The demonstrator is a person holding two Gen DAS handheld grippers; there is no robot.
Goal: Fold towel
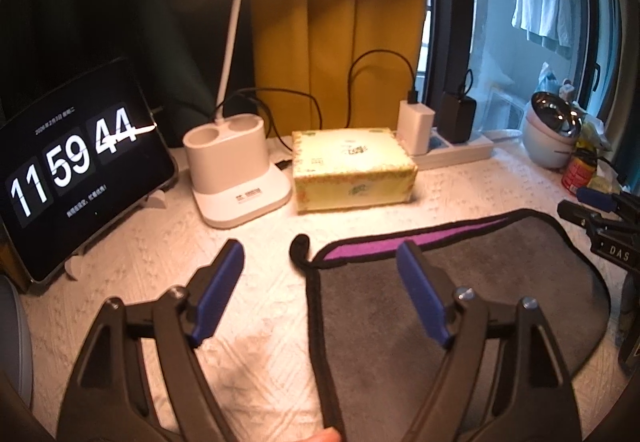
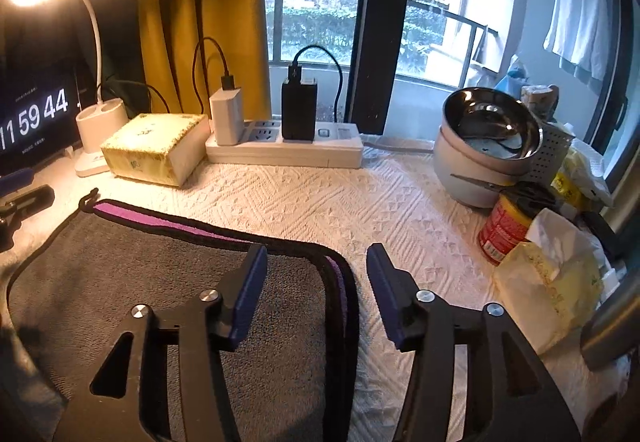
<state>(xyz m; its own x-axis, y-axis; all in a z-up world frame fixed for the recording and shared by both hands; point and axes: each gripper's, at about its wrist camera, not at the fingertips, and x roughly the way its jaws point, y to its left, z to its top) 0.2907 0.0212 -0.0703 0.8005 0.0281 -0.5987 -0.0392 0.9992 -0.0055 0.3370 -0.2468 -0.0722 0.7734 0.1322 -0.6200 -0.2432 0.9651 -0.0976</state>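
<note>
Two hand-held grippers hang wide open and empty over a grey towel [image 1: 452, 306] lying flat on the white tablecloth [image 1: 256, 354], already doubled once by the look of the purple strip showing along its far edge. The left gripper [image 1: 320, 282] straddles the towel's left edge, one finger off the cloth, the hanging loop [image 1: 299, 247] just ahead; the right gripper [image 2: 316, 282] straddles the right edge [image 2: 340, 282] the same way. The next fold appears about to begin: each gripper likely needs to drop, close on its edge or corner, then carry it across without dragging the layer beneath
</note>
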